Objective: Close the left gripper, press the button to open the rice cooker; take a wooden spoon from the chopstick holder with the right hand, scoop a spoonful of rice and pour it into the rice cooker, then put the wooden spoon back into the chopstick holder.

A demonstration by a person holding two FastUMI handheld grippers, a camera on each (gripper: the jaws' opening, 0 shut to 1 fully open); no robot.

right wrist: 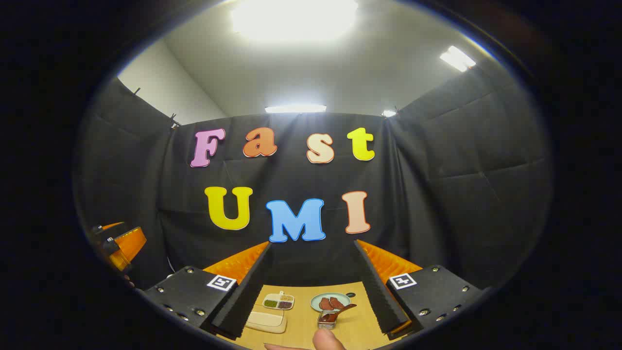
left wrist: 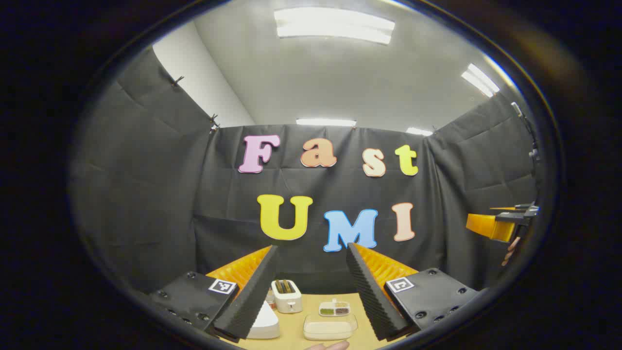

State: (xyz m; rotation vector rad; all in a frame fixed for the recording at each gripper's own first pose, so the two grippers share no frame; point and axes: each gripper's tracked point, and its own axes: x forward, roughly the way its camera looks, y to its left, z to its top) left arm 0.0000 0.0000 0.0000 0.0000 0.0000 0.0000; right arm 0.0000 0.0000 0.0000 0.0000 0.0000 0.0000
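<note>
Pale wooden tabletop (left wrist: 296, 335), nothing of the task begun, by my reading. Left gripper (left wrist: 311, 287): jaws wide, empty; must close before pressing. White rounded rice cooker (left wrist: 265, 323) lid down, clear rice tub (left wrist: 329, 326) beside it. Right gripper (right wrist: 311, 287): jaws wide, empty; brown wooden spoon (right wrist: 340, 311) in metal chopstick holder (right wrist: 326, 320) beyond.

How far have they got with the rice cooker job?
Barely started, it seems. Nothing looks done: the left gripper and the right gripper are both open, empty and raised above the table. The wooden spoon sits in its holder. The rice tray looks untouched. Every step remains.
</note>
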